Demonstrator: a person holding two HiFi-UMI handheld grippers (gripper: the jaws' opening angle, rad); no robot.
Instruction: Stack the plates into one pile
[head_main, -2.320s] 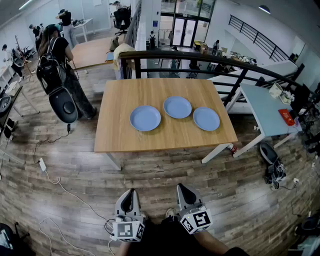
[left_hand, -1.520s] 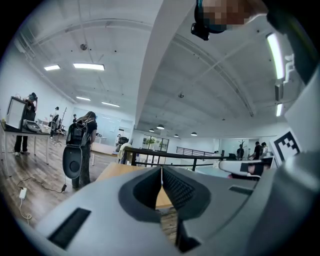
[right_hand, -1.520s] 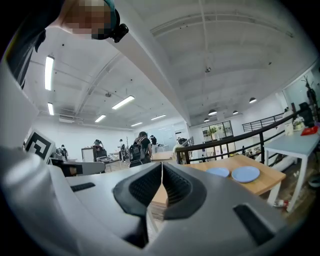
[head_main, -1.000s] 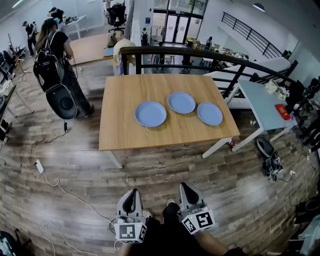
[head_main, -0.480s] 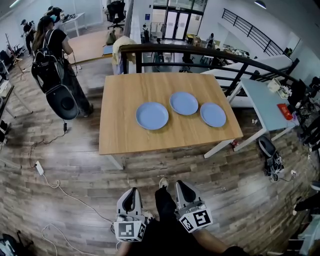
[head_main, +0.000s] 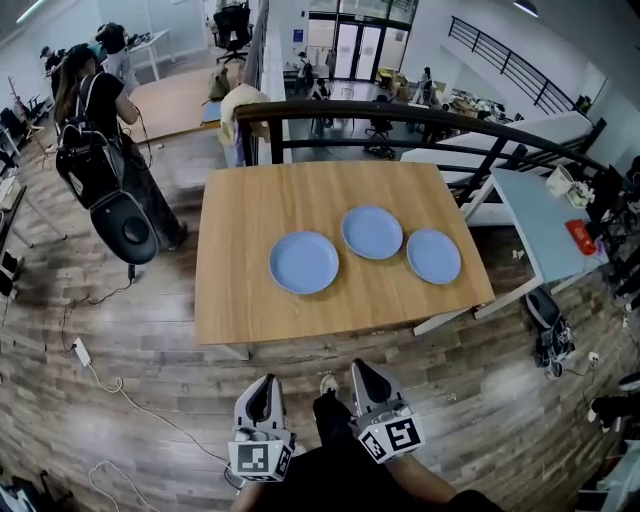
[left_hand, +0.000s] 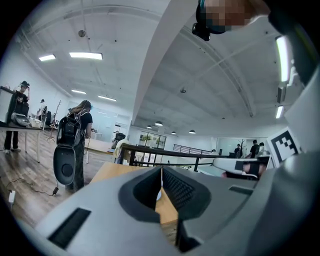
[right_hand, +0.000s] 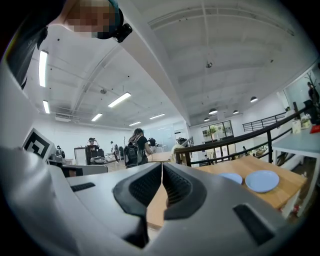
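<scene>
The plates (head_main: 304, 262) are pale blue, the table (head_main: 240, 285) light wood-grain, the floor (head_main: 140, 385) grey-brown

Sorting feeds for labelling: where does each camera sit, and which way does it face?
Head view: on the person's head, steeply down at the table and three plates; left gripper, right gripper and legs below.
Left gripper view: on that gripper, level along its shut jaws toward the table.
Right gripper view: likewise, shut jaws in front, plates at right.
Shared: every view shows the table.
</scene>
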